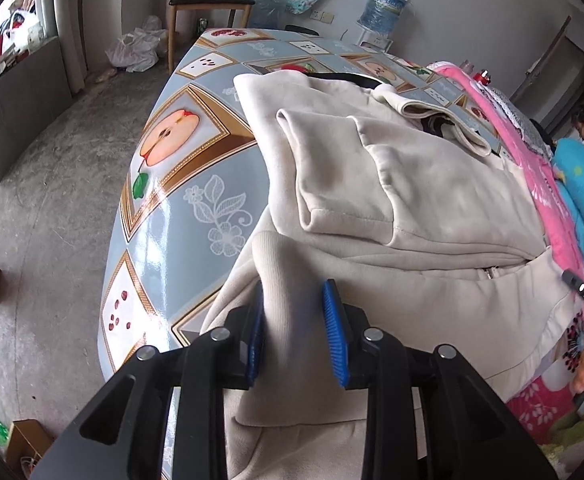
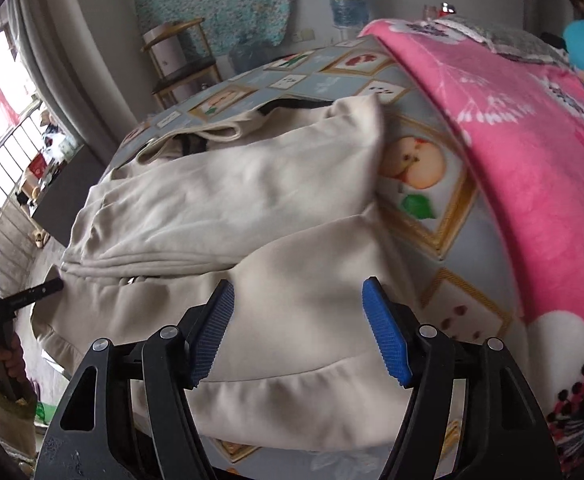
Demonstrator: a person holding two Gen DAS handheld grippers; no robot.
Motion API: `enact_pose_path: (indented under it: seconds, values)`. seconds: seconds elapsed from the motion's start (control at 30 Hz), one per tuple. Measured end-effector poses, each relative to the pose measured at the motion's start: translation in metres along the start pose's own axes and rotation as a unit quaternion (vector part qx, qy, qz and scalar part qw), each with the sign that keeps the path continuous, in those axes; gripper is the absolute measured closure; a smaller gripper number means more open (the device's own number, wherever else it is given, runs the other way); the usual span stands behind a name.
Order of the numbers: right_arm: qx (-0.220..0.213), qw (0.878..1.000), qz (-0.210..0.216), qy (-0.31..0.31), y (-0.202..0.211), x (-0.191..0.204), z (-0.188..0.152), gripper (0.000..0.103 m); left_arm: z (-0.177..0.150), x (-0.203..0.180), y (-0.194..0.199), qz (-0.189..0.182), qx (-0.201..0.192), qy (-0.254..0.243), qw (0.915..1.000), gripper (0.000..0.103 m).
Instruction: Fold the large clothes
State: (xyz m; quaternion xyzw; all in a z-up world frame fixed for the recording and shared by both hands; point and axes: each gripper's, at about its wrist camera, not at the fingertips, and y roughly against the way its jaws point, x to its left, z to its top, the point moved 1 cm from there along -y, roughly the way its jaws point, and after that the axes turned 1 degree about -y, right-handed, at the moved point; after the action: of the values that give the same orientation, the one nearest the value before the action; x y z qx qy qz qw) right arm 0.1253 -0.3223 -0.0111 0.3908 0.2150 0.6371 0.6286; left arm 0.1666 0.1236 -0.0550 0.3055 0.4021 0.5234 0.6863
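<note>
Lived-in home: pink blanket (image 2: 532,184), wooden chair (image 1: 208,4)

From my remote seat I see a bare grey concrete floor (image 1: 52,184) running to pale plastered walls (image 1: 472,8). A wooden chair (image 1: 208,4) with a dark seat stands by the far wall, under a hanging turquoise floral cloth (image 2: 220,0). A blue water jug (image 1: 384,6) sits on its dispenser near wall sockets. Daylight comes through a barred window (image 2: 4,128) beside a pale curtain (image 2: 52,52). White plastic bags (image 1: 136,48) lie on the floor, and a cardboard box (image 1: 24,444) sits near my lower edge.
</note>
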Motion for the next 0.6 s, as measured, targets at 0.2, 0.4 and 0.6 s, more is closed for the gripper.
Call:
enact_pose_path:
  seconds: [0.2, 0.4, 0.6]
  values:
    - [0.03, 0.999, 0.023, 0.003, -0.029, -0.021, 0.021, 0.042, 0.001, -0.003, -0.001, 0.015, 0.0, -0.007, 0.9999, 0.076]
    - [0.043, 0.998, 0.055, -0.002, -0.044, -0.026, 0.032, 0.05, 0.0, -0.006, -0.001, 0.026, -0.001, -0.011, 0.9996, 0.076]
    - [0.056, 0.996, 0.076, -0.007, -0.035, -0.035, 0.024, 0.061, 0.0, -0.006, -0.002, 0.031, -0.001, -0.012, 0.9995, 0.076]
